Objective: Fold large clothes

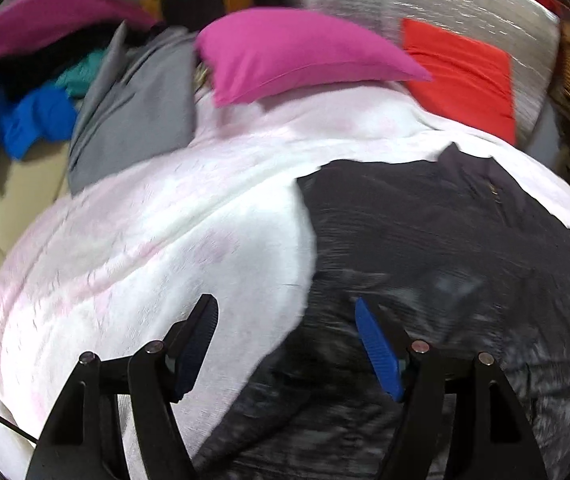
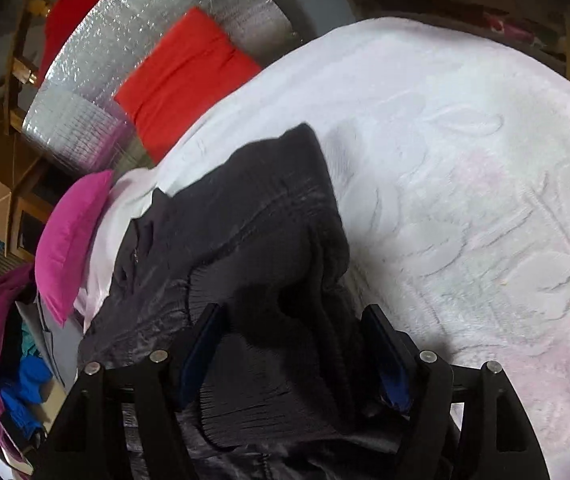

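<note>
Both grippers hung spread above the dark shiny padded jacket [image 2: 245, 248] on the pale plush blanket [image 2: 465, 140]. The right gripper [image 2: 295, 316] straddled a ribbed cuff; the left gripper [image 1: 285, 320] held nothing. Closing squarely on the cuff, I judged, would carry the sleeve over cleanly.

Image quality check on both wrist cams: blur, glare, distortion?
Left wrist: motion blur smears the dark jacket and white blanket; the gripper stays sharp. Right wrist: sharper, blanket pattern legible, glare on the silver foil mat. Both: strong fisheye curvature, dark corners.
</note>
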The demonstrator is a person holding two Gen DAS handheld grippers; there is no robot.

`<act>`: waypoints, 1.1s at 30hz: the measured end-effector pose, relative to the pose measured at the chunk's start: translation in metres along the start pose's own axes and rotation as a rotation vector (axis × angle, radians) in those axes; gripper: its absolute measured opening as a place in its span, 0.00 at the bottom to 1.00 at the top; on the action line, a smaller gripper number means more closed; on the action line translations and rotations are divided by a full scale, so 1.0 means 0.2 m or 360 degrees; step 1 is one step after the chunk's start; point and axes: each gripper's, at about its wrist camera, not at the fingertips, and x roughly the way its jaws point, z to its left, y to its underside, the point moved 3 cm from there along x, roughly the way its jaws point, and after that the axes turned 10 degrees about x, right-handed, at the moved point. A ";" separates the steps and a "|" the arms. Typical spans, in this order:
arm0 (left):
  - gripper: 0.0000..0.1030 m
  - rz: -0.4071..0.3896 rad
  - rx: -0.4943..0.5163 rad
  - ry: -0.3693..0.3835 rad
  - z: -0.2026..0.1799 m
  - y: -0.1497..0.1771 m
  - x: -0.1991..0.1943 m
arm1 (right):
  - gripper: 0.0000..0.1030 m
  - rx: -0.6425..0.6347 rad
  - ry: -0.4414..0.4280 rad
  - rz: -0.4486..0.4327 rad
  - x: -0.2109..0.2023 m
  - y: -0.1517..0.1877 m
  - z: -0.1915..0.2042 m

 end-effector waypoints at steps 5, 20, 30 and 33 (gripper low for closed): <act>0.71 0.0155 -0.0088 0.0146 0.05 0.04 0.15 | 0.52 -0.0103 0.0044 -0.0028 0.02 0.04 0.02; 0.58 0.0143 -0.0125 0.0177 0.05 0.03 0.13 | 0.41 -0.0089 0.0045 -0.0034 -0.01 0.02 0.06; 0.62 -0.0034 -0.0063 0.0189 0.05 0.05 -0.10 | 0.49 -0.0115 -0.0296 -0.0239 -0.41 0.06 0.12; 0.66 -0.0055 -0.0024 0.0185 0.00 0.07 -0.14 | 0.49 -0.0224 -0.0338 -0.0164 -0.39 0.15 0.20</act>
